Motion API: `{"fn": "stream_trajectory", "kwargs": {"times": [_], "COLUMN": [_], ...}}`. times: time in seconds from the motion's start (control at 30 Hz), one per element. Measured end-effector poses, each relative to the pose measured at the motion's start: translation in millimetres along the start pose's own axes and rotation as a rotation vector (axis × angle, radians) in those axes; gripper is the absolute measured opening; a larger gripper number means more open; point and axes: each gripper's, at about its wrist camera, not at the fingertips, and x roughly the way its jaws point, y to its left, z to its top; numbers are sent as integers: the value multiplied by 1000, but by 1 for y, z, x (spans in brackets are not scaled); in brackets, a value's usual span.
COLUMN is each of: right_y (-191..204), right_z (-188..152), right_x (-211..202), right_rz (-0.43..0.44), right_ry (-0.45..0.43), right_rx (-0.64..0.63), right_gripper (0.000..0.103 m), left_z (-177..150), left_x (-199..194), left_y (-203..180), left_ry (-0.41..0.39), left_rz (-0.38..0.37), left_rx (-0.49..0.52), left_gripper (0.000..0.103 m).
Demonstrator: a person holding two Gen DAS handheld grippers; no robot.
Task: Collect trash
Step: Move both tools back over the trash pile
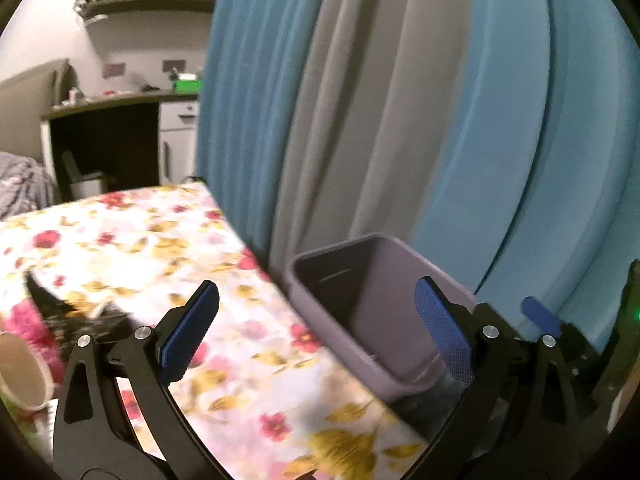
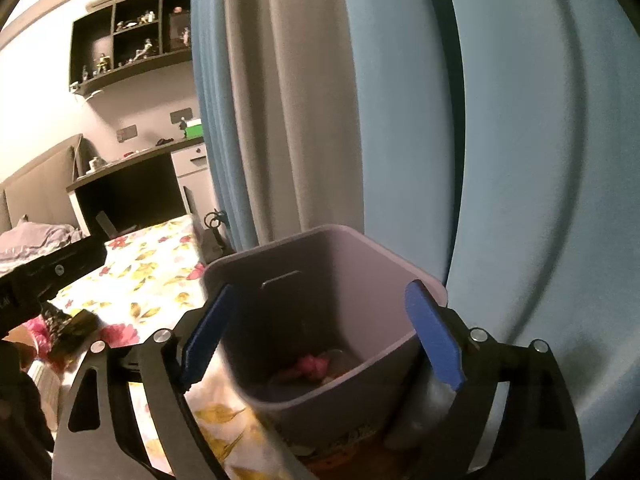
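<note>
A lilac plastic bin (image 2: 360, 276) stands beside the floral-clothed table, with pink crumpled trash (image 2: 312, 364) at its bottom. My right gripper (image 2: 320, 338) hangs open above the bin's mouth, nothing between its blue pads (image 2: 434, 340). In the left wrist view my left gripper (image 1: 318, 334) is open and empty over the table's edge, with the bin (image 1: 400, 280) just ahead to the right. A dark crumpled wrapper (image 1: 72, 312) lies on the table at the left, also visible as a dark wrapper (image 2: 74, 330) in the right wrist view. A paper cup (image 1: 20, 372) sits at the far left.
The floral tablecloth (image 1: 240, 368) covers the table. Blue and grey curtains (image 1: 360, 100) hang right behind the bin. A dark desk with white drawers (image 2: 192, 168), wall shelves (image 2: 132, 28) and a bed (image 2: 36, 236) stand in the background.
</note>
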Motion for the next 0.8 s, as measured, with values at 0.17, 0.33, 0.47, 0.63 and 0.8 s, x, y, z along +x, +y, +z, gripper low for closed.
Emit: {"fn": "stream_trajectory", "kwargs": {"times": [0.17,0.33,0.47,0.63,0.8], "right_y": [19,45,67,107,159], "right_z": [-9,-21,-32,-49,-68], "right_x": [-28,-52,-68,-83,-91], "right_rz": [19,59,110,202,311], "right_ry": [-28,-53,-58,-37,2], "right_rx": [-25,-55,-68,-100,-178], "right_gripper": [87,87,87,87,87], "left_z": [-16,-33,-49,-77,-102], "left_x": [-50,-96,-127,-163,-200], "left_y": [29,63,90,127,168], "left_ry": [-26,-51,-68,-62,-58], "left_rz": [99,185,267,368,470], "left_rx": [-25,-70,-81,-97,-152], "left_gripper": [97,97,97,97,97]}}
